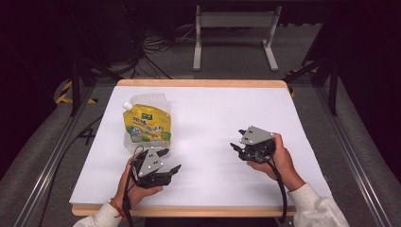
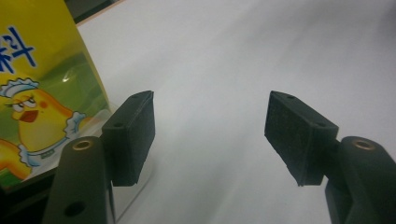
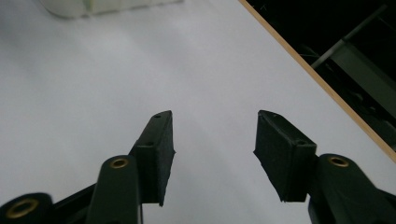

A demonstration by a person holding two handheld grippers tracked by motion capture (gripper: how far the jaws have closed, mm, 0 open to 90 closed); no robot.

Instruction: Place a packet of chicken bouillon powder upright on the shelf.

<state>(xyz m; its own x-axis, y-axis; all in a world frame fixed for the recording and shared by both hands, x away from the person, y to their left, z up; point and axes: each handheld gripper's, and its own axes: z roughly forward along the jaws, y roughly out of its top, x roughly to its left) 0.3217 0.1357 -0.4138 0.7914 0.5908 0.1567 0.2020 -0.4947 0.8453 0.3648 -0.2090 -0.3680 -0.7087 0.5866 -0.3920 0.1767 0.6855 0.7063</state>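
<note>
Yellow spouted pouch (image 1: 146, 124), lying on the worktop (image 1: 213, 118): likely soft, slick, moderately heavy; best gripped at the stiffer top seam beside the cap. Left claw (image 1: 171, 161) spread beside it; right claw (image 1: 238, 138) spread, well apart.

1. The tabletop (image 1: 227, 118) is white all over, with a thin light-wood edge showing along the far side and the near side.
2. Sitting on it at the far left is a yellow spouted pouch (image 1: 146, 124) with a cartoon chick and blue lettering. It's on top of or against a pale, see-through plastic container (image 1: 142, 101); I can't tell which.
3. The pouch's white cap points to the far-left corner.
4. The middle and right of the surface are plain white.
</note>
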